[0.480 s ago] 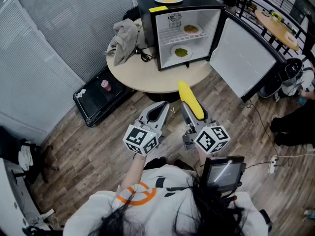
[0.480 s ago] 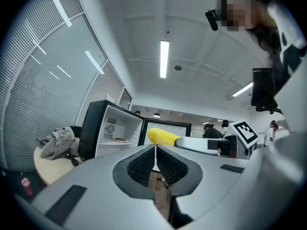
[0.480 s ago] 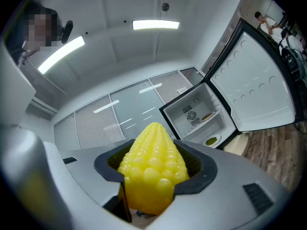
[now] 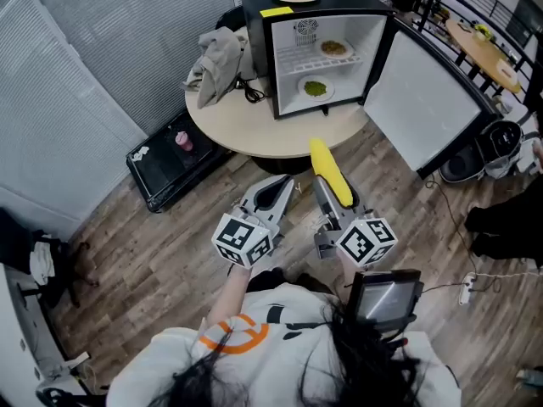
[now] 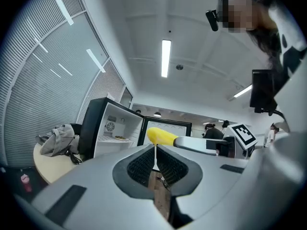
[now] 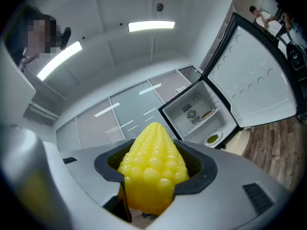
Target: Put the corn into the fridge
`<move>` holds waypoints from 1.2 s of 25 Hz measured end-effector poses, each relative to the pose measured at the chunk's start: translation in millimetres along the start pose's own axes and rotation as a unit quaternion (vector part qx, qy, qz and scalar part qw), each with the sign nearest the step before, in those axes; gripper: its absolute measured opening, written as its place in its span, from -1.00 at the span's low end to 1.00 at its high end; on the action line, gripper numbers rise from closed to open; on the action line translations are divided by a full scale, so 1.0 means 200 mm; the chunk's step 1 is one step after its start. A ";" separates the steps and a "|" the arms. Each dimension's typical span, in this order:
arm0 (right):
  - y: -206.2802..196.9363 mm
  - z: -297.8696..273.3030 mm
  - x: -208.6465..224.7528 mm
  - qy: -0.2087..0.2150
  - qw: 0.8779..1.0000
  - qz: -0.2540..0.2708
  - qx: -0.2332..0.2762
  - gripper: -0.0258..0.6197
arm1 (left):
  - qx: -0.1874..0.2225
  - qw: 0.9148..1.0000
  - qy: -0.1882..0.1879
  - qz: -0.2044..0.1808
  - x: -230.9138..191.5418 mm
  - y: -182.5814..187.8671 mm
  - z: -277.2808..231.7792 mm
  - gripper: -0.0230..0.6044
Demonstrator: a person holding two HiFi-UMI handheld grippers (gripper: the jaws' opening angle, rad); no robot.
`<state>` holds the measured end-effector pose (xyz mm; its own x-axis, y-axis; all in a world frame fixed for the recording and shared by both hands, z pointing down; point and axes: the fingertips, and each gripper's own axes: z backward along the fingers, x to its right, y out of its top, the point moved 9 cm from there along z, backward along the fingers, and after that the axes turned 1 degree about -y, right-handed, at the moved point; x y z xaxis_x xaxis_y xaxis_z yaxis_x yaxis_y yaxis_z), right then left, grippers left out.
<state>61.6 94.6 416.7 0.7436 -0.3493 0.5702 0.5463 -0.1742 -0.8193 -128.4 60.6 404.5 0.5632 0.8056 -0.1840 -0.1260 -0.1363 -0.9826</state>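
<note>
Little has changed since the earlier frame. In the head view both grippers and the corn hold the same places, and the fridge and table have drifted only slightly up the picture.

The right gripper (image 4: pixel 327 195) is clamped on the corn (image 4: pixel 329 170). The right gripper view shows the cob (image 6: pixel 152 169) wedged between the jaws, its tip pointing forward toward the fridge (image 4: pixel 254 41). The left gripper (image 4: pixel 276 192) is just beside the right one, its jaws closed together with nothing between them.

The corn is held in the air on the near side of the round table (image 4: pixel 246 130), well short of the fridge. The fridge door (image 4: pixel 424 91) is swung fully open to the right. Inside, one plate (image 4: pixel 333 48) sits on the wire shelf and a plate of greens (image 4: pixel 315 89) sits on the floor of the compartment.

Judgement: the carry toward the fridge is under way and the placement has not begun. The next move calls for taking the cob forward over the table and through the opening, tip first. It needs to go to a bare part of the shelf or floor, clear of both plates and the door frame, before the jaws release.
</note>
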 end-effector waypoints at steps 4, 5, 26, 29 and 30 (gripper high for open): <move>0.01 0.01 0.03 -0.001 1.000 0.004 -0.008 -0.15 | -0.003 1.000 0.002 0.001 0.01 -0.01 -0.02 -0.86; 0.01 0.01 0.04 -0.003 1.000 0.005 -0.010 -0.15 | -0.003 1.000 0.003 0.002 0.02 -0.01 -0.03 -0.87; 0.06 0.11 0.26 0.009 0.998 0.031 -0.054 -0.15 | -0.004 1.000 0.028 0.013 0.16 -0.13 -0.20 -0.86; 0.06 0.09 0.27 0.013 0.998 0.029 -0.057 -0.15 | -0.011 0.999 0.032 0.011 0.16 -0.13 -0.20 -0.86; 0.06 0.08 0.28 0.014 0.998 0.027 -0.058 -0.15 | -0.013 0.999 0.034 0.011 0.15 -0.13 -0.20 -0.87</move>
<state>115.4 88.0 440.5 0.7589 -0.3856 0.5248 0.4570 -0.2588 -0.8510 -75.0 64.7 422.8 0.6144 0.7617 -0.2058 -0.1187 -0.1687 -0.9785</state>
